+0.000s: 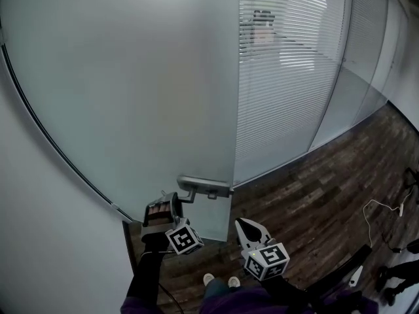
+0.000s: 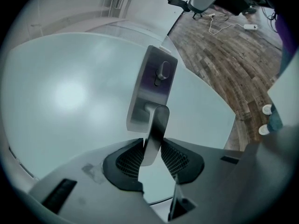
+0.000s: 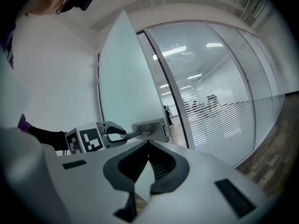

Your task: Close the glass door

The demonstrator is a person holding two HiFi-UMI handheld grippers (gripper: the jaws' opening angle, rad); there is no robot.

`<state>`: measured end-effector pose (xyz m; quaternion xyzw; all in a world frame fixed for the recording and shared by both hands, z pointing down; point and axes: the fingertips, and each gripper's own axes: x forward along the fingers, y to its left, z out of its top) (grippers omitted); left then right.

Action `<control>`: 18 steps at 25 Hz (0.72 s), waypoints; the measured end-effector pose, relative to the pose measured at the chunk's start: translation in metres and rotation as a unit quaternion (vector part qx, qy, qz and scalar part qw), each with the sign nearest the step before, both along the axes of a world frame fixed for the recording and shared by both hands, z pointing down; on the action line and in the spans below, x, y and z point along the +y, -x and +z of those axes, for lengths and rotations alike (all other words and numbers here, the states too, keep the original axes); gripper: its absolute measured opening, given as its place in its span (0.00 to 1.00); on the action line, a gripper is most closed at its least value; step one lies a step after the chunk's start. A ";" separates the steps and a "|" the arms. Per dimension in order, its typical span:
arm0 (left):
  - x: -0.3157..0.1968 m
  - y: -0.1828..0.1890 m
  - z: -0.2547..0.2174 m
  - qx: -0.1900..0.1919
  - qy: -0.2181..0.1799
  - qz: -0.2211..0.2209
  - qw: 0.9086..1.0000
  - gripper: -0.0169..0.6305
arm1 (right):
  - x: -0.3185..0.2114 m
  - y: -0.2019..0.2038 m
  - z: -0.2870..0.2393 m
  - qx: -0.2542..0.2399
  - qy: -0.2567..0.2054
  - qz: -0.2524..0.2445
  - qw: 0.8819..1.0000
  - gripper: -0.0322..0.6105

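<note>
One gripper works: left gripper [image 2: 150, 147] clamps the brushed-metal lever handle [image 2: 158, 120] of the frosted glass door [image 2: 70, 92] straight ahead, right gripper [image 3: 148, 143] closed, empty; advise a steady, level swing, firm grip.

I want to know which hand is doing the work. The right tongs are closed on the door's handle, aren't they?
No, it is the left tongs that are closed on the handle. The left gripper view shows the lever pinched between their pads. The right tongs hold nothing.
</note>
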<state>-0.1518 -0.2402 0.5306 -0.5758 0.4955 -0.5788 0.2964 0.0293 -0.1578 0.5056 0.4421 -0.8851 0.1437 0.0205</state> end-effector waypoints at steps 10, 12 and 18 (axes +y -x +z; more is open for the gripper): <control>-0.030 -0.005 -0.010 0.010 0.006 -0.014 1.000 0.20 | -0.031 -0.002 -0.021 -0.011 -0.004 0.019 1.000 0.05; -0.033 -0.008 -0.014 0.013 0.005 -0.014 1.000 0.20 | -0.035 -0.003 -0.026 -0.005 -0.007 0.021 1.000 0.05; -0.048 -0.013 -0.021 0.006 0.010 -0.003 1.000 0.20 | -0.057 0.002 -0.039 -0.007 -0.015 0.031 0.999 0.05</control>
